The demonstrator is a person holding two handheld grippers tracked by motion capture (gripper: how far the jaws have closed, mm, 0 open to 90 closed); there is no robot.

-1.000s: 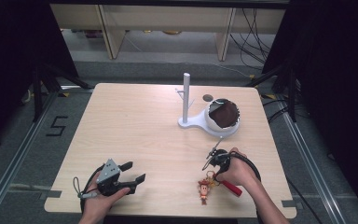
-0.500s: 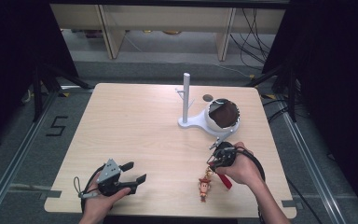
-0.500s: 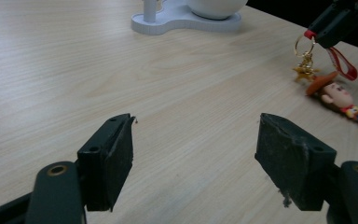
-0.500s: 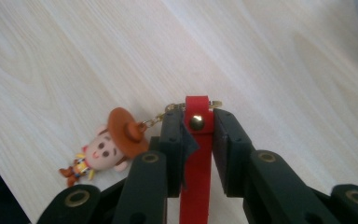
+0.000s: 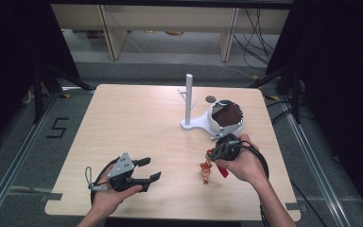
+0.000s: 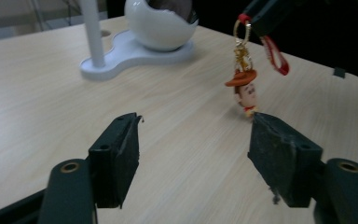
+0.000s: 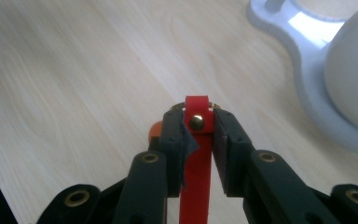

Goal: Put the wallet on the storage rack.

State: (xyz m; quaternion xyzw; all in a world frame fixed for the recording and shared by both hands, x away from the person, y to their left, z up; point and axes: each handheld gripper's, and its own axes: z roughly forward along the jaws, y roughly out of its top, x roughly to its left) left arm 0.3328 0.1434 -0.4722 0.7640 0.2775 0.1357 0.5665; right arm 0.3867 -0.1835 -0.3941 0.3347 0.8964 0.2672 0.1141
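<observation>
The right gripper point(image 5: 223, 150) has its jaws closed on the red strap point(image 7: 195, 154) of a keychain point(image 5: 206, 171); in the right gripper view the strap runs up between the two jaws, its brass rivet point(image 7: 196, 122) sitting level with the jaw tips and a ring just past them; the pads press on the strap from both sides. Below the jaws the keychain's figure point(image 6: 244, 91), with its brown hat, hangs on a short gold chain point(image 6: 240, 53), clear of the tabletop point(image 5: 137, 123) or nearly so; in the left gripper view it dangles just beyond the tip of that gripper's right-hand jaw. The left gripper point(image 5: 145, 171) has its jaws wide apart with nothing between them; they have just been closing a little; only bare tabletop lies in the gap. Farther ahead of the left jaws, and close off the right jaws to one side, stands a white stand point(image 5: 194, 124) with an upright post point(image 5: 188, 97) and a round white cup point(image 5: 226, 118) with a dark inside; the keychain is near it but apart from it.
</observation>
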